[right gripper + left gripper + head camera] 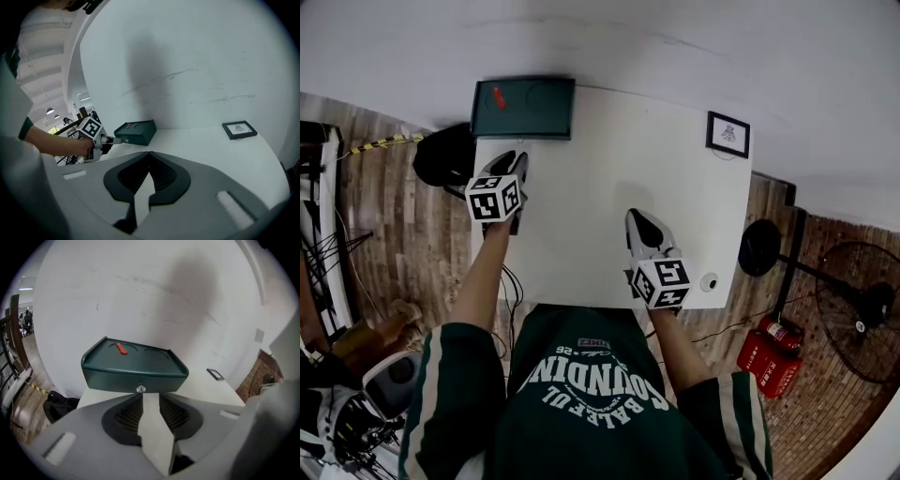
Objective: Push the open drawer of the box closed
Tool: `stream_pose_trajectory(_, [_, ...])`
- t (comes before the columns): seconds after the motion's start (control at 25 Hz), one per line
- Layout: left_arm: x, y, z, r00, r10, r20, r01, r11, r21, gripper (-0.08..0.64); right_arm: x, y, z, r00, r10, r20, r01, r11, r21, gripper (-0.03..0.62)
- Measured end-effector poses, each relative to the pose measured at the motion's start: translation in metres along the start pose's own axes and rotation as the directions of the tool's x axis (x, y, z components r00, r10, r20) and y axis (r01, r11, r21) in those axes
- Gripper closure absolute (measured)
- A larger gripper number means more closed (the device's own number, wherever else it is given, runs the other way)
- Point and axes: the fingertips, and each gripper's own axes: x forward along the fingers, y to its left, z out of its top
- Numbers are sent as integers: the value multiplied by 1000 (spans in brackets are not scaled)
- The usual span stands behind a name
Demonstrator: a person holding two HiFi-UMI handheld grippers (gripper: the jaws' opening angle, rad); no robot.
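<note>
A dark green box (523,108) stands at the table's far left corner with a small red piece (498,96) on its lid. Its drawer front (136,381), with a small clear knob (140,389), faces my left gripper and looks flush with the box. My left gripper (514,161) hovers just short of that knob, jaws slightly apart around bare table (150,395). From the right gripper view its tips (110,139) sit close to the box (136,131). My right gripper (637,217) hangs over the table's middle, tips together and empty (149,153).
The white table (600,187) stands against a white wall. A small black picture frame (727,134) lies at the far right corner and a small white round object (709,281) at the near right edge. A black bag (442,155) sits on the floor left of the table.
</note>
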Motion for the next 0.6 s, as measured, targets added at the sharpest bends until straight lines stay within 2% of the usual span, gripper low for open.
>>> stream_pose_trajectory(0.08, [-14,-7,0,1000,-2,17,2,1000,6,433,-3,-1,5,1000,-1,17,2,1000,-10,591])
stream_pose_trajectory(0.32, [-55,-29,5,997,7,79,-12,998,67,506,-9,2,26,997,18,69,-16,999,-37,591])
stream_pose_trajectory(0.4, [-69,-40,8,995,2,97,-10,996,86,508,-12,4,35,996,30,87,-25,998,-55,591])
stream_pose_trajectory(0.6, [-106,-66,24,984,-23,177,-11,982,190,508,-16,12,55,990,64,126,-50,993,-107,591])
